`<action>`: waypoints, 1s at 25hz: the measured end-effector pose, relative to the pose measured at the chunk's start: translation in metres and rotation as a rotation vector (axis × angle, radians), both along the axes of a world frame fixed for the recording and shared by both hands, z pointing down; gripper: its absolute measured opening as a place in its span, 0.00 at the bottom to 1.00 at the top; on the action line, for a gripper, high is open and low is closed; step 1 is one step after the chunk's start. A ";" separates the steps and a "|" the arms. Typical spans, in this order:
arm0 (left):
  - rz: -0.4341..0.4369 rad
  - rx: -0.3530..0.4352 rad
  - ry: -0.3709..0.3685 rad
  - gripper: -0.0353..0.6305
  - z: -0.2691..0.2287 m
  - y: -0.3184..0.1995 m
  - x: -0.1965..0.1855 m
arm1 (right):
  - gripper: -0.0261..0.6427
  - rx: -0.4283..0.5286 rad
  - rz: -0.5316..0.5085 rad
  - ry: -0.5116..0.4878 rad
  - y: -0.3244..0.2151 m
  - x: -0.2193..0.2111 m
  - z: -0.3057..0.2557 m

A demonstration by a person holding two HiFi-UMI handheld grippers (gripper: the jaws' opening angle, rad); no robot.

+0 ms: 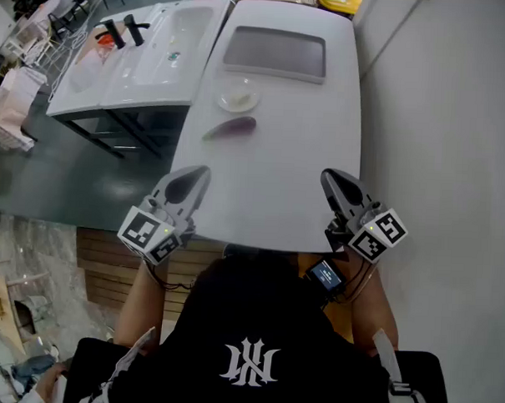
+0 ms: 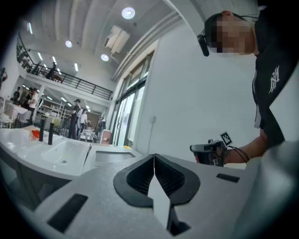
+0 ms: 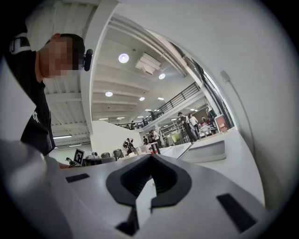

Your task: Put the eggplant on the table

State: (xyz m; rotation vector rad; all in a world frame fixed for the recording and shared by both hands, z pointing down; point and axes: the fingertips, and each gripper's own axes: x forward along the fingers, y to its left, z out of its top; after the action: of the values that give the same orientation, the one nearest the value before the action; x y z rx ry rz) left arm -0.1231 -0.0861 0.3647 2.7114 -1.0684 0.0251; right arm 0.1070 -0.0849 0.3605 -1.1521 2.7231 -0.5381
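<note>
A purple eggplant (image 1: 231, 128) lies on the white table (image 1: 278, 189), just in front of a small white dish (image 1: 239, 97). My left gripper (image 1: 202, 171) hovers over the table's near left edge, shut and empty, well short of the eggplant. My right gripper (image 1: 327, 176) hangs over the near right part, also shut with nothing in it. In the left gripper view the jaws (image 2: 154, 156) meet in a closed line, and the right gripper (image 2: 208, 151) shows beyond. The right gripper view shows its jaws (image 3: 150, 158) closed too. The eggplant is in neither gripper view.
A grey tray (image 1: 275, 53) sits at the table's far end. A white sink unit (image 1: 134, 53) with black taps adjoins the table on the left. A white wall (image 1: 440, 121) runs along the right. A yellow object (image 1: 339, 0) lies beyond the far edge.
</note>
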 end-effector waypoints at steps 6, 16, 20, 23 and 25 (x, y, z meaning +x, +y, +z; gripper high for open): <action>-0.007 0.046 -0.064 0.06 0.014 -0.024 -0.013 | 0.04 0.057 -0.016 0.017 -0.030 -0.008 -0.001; -0.037 0.005 -0.142 0.06 0.026 -0.035 -0.029 | 0.05 0.052 -0.026 0.040 -0.024 -0.023 -0.001; -0.068 -0.021 -0.213 0.07 0.037 -0.058 -0.051 | 0.07 0.045 -0.017 -0.003 -0.023 -0.032 -0.004; -0.046 -0.057 -0.276 0.27 0.057 -0.084 -0.054 | 0.28 0.037 -0.010 0.002 -0.031 -0.038 0.000; -0.021 -0.066 -0.378 0.32 0.074 -0.099 -0.053 | 0.28 0.036 -0.011 0.013 -0.032 -0.040 0.001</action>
State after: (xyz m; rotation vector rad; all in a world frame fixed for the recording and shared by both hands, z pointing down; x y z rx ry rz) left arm -0.1757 -0.1847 0.4385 2.6977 -1.1661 0.5790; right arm 0.0668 -0.1169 0.3616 -1.1359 2.7399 -0.4828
